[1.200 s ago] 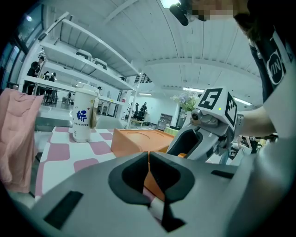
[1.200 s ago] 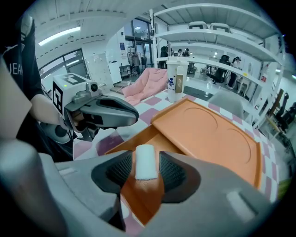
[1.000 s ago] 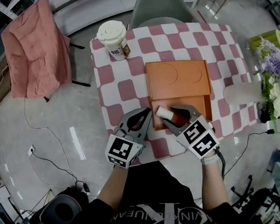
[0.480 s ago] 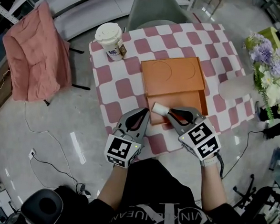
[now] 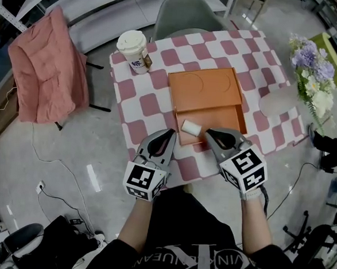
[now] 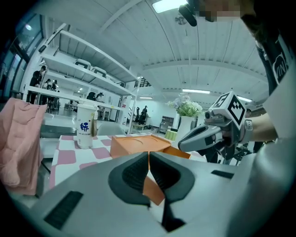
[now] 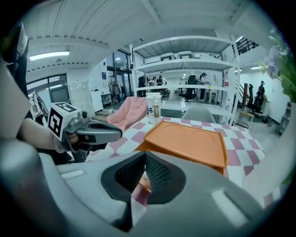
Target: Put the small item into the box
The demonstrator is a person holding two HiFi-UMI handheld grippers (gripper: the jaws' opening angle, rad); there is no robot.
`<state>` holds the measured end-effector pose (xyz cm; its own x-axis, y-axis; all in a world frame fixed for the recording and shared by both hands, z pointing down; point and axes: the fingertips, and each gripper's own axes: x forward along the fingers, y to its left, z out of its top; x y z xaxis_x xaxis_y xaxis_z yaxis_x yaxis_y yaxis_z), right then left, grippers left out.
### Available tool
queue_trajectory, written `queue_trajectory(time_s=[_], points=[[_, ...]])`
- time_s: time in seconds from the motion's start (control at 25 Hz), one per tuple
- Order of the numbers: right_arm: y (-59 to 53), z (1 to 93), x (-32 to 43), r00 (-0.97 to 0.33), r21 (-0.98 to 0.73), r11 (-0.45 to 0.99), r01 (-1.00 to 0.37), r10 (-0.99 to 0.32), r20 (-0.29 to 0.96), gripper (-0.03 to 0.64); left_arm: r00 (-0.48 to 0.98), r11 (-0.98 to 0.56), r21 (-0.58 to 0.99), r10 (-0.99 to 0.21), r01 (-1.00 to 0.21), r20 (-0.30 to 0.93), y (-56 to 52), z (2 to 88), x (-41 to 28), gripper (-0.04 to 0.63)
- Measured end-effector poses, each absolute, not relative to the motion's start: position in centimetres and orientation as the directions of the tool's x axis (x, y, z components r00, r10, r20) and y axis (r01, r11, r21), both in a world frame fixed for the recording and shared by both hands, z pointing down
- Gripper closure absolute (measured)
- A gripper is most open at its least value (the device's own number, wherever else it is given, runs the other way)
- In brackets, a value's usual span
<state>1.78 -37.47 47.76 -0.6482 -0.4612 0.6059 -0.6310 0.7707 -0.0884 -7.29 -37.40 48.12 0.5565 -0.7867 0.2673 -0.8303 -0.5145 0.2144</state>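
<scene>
The small item [image 5: 191,127], a short white cylinder, lies inside the open near part of the orange box [image 5: 238,120], close to its left wall. The box's lid [image 5: 205,89] is slid back over the far part. My right gripper [image 5: 210,133] hovers at the box's near edge, just right of the item; its jaws have just been closing and now stand shut with nothing between them [image 7: 144,159]. My left gripper [image 5: 169,134] is over the table just left of the box, also shut and empty [image 6: 148,155]. Neither gripper touches the item.
A pink-and-white checked table [image 5: 142,100] carries the box. A white paper cup [image 5: 134,50] stands at its far left corner, and a white vase with flowers [image 5: 311,72] at the right. A grey chair [image 5: 185,14] is behind, a pink cloth [image 5: 43,70] at left.
The right gripper let go of the white item, drew back toward me and closed. The item now lies in the box by itself. The left gripper barely shifted.
</scene>
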Motion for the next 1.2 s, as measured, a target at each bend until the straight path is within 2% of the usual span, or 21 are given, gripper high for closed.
queue_trajectory(time_s=[0.64, 1.2], points=[[-35.7, 43.6, 3.7, -0.678, -0.105, 0.713, -0.693, -0.596, 0.431, 0.611, 0.544, -0.507, 0.206, -0.811, -0.837, 0.216, -35.6, 45.2, -7.1, 0.58], [-35.1, 40.6, 4.9, -0.669, -0.095, 0.684, -0.724, -0.661, 0.339, 0.611, 0.538, -0.508, 0.188, -0.825, -0.841, 0.174, -35.0, 42.2, -6.8, 0.58]])
